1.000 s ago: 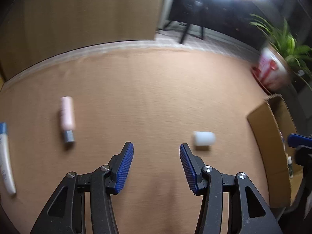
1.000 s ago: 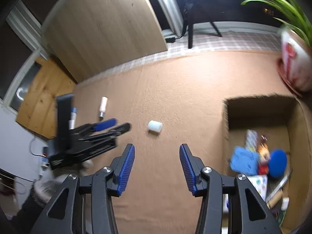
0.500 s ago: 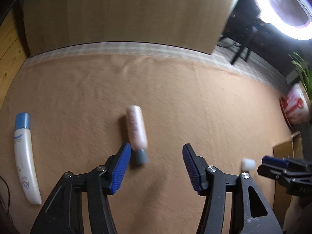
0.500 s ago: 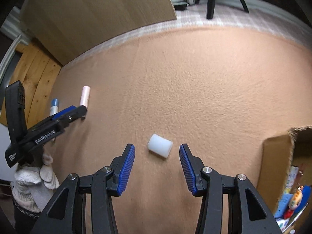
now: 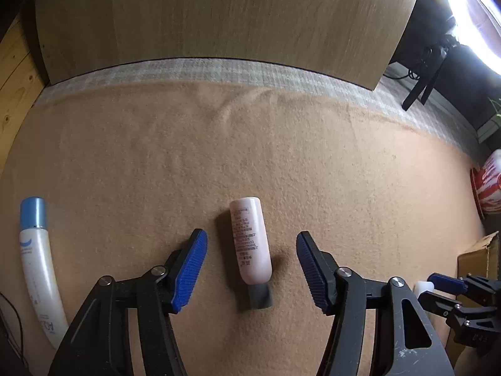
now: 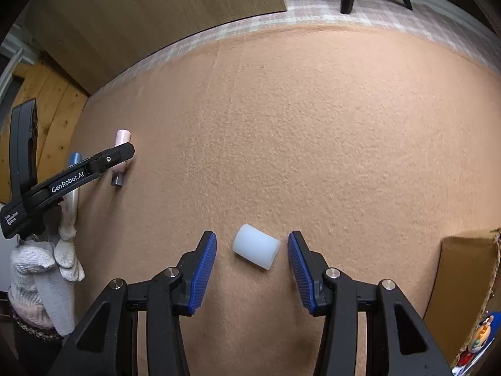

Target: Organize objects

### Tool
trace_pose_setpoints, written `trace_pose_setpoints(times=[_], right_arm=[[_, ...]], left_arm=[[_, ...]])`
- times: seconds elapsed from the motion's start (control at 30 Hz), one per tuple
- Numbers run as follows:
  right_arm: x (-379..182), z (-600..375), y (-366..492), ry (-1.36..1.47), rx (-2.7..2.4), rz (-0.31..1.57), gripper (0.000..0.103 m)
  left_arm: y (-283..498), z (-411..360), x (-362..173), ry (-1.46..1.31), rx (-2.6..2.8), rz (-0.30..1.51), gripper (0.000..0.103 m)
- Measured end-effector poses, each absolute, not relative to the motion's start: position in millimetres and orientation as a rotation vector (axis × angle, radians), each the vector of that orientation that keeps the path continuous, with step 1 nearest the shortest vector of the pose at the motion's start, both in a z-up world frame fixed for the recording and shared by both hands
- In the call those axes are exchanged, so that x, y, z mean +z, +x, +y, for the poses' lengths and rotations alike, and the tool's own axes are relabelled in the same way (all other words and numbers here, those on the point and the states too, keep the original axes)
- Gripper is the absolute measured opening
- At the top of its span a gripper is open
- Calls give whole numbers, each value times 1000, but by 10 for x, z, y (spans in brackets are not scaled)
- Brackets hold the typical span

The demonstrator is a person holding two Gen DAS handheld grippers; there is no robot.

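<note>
A pink bottle (image 5: 249, 228) with a grey cap lies on the tan carpet (image 5: 281, 156), cap toward me. My left gripper (image 5: 251, 238) stands open, pointing steeply down, one blue pad on each side of the bottle and clear of it. A short white cylinder (image 6: 256, 250) lies on its side between the pads of my right gripper (image 6: 252, 236), which is open and not touching it. In the right wrist view the left gripper (image 6: 123, 153) sits over the pink bottle (image 6: 121, 138), held by a gloved hand (image 6: 47, 266).
A white tube with a blue cap (image 5: 34, 260) lies at the carpet's left edge. An open cardboard box (image 6: 463, 275) with several items stands at the right. A wooden board (image 5: 219, 15) leans behind the carpet. A red and white plant pot (image 5: 488, 185) sits far right.
My left gripper has swung left from the white cylinder to straddle the pink bottle, and its jaws stand wider. My right gripper has dropped toward the white cylinder, which now lies between its pads.
</note>
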State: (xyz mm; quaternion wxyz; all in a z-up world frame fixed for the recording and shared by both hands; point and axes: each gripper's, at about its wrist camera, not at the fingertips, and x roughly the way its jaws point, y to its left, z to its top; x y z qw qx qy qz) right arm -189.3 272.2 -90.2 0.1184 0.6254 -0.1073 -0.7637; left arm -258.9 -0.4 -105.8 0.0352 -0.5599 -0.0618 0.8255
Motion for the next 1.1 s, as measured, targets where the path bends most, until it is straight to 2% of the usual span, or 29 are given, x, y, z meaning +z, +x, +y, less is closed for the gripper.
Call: trace_pose_setpoints(times=[0.07, 0.23, 0.33, 0.37, 0.6, 0.8, 1.1], right_arm=[[-891, 2665, -1897, 1833, -2239, -273, 44], [-888, 2477, -1854, 1839, -2276, -93, 41], [-907, 2466, -1823, 1834, -2293, -54, 35], [-910, 2473, -1811, 1835, -2296, -53, 30], [-905, 2591, -1677, 1815, -2287, -89, 17], [-906, 2824, -1461, 1798, -2289, -188, 12], [-616, 3139, -1006, 1699, -2345, -272, 11]], left_arm=[[-2606, 9, -1066, -1720, 2546, -178, 57], [-2630, -21, -1067, -1722, 2550, -191, 38], [-2608, -77, -1071, -1716, 2543, -226, 27], [-2588, -96, -1074, -1713, 2544, -231, 22], [-2408, -129, -1081, -1686, 2523, -285, 22], [-1980, 85, -1074, -1648, 2474, -254, 22], [-1564, 387, -915, -1579, 2430, -271, 22]])
